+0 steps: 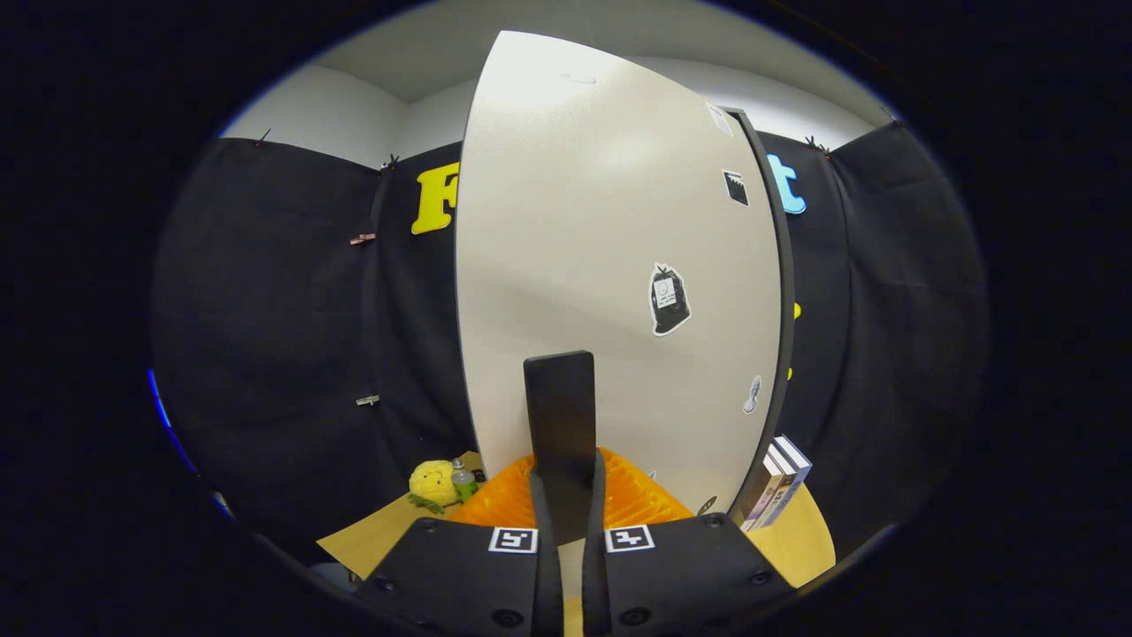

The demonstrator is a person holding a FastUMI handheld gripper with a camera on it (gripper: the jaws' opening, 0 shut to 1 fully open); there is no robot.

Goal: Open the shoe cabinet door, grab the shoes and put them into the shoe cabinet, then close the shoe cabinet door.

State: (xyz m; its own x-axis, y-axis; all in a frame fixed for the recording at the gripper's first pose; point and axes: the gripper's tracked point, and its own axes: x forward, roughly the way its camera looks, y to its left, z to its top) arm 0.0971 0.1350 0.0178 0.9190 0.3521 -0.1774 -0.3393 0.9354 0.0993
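1. Two fingers [566,495] stand nearly closed, clamped on a dark upright handle [559,425] that rises between them.
2. The handle belongs to the white shoe cabinet door [610,265], which stands directly ahead of the fingers; stickers dot its face.
3. An orange ribbed object [632,495], its nature unclear, lies just beyond the fingers at the door's foot.
4. A yellow plush toy [433,485] and small bottle [462,479] sit on the wooden bench [371,535] to the left of the fingers; stacked books [778,482] lean to their right.
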